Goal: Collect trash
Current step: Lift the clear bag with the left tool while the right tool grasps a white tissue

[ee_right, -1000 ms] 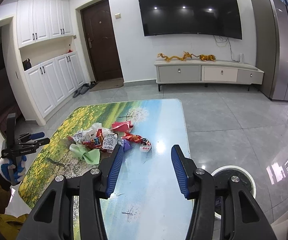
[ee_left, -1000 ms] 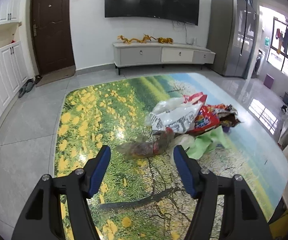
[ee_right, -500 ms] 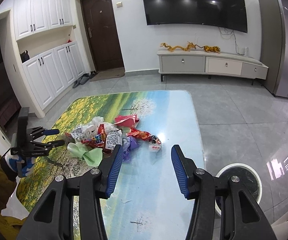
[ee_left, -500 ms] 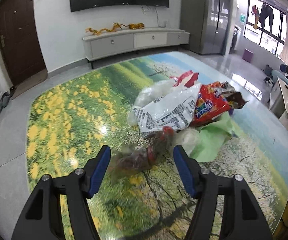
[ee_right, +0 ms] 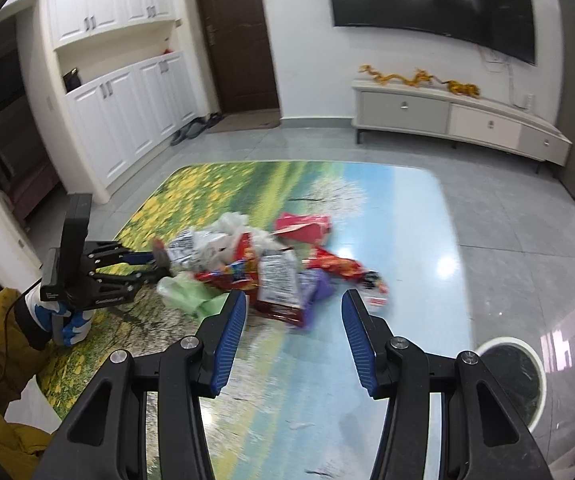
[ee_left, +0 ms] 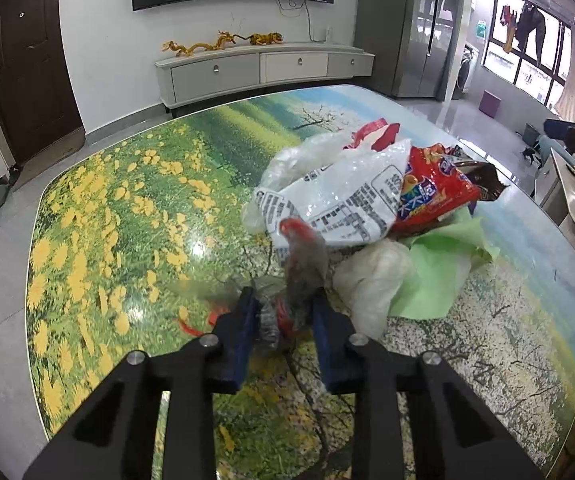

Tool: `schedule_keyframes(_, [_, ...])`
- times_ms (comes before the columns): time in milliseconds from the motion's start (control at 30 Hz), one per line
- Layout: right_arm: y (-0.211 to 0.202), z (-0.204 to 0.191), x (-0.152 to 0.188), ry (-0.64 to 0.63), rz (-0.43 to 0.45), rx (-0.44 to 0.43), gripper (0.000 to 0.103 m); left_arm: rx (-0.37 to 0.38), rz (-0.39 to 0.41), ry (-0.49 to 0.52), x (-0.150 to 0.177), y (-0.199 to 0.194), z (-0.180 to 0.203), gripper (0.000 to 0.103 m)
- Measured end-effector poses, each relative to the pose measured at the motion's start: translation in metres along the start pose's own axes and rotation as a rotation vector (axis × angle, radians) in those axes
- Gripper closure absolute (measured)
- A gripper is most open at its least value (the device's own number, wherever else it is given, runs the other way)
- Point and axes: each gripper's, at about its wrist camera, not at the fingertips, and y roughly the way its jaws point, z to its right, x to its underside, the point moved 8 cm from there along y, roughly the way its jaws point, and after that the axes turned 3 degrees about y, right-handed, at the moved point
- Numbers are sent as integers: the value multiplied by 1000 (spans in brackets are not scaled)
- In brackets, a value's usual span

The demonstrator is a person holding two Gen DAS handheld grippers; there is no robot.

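The left gripper (ee_left: pixel 281 322), a black two-finger tool with blue ribbed pads, is closing its jaws on a crumpled clear plastic wrapper with red print (ee_left: pixel 301 268), which bunches up between the pads at the near edge of the trash pile; the pads appear to pinch the film, so the wrapper is probably being taken first because it lies loose and closest to that hand. Behind it, a white printed plastic bag (ee_left: pixel 339 204) lies over a red snack packet (ee_left: pixel 431 196), with a sheet of pale green paper (ee_left: pixel 439 276) spread underneath them, all on the glossy table with a meadow-and-sky print (ee_left: pixel 99 240). From the other side, the right gripper (ee_right: pixel 292 326) hangs above the table with its fingers apart and nothing between them, aimed at the near side of the pile where a purple wrapper (ee_right: pixel 319 288) and a long red-orange packet (ee_right: pixel 337 266) lie. That placement suggests it is lining up its own pick. A round white-rimmed bin with a dark liner (ee_right: pixel 521 376) stands on the floor just beside the table, within easy reach of the right hand, likely where the trash is meant to go.
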Motion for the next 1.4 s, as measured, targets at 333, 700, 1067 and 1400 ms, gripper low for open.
schedule_keyframes(333, [52,-101,-12,-191,-106,-215,53,-45,106,-205,27,-49,-15,81])
schedule_keyframes(700, [117,-144,18,-239,-239,-268,53,-60,146,-371,53,-71,-28,81])
schedule_keyframes(1067, [119,-100,15,-353,-277,-57,53,-51,165,-409,59,-73,-34,81])
schedule_keyframes(1400, [86,-76,21,-287,-268,-60,53,-47,162,-412,60,-73,-33,81])
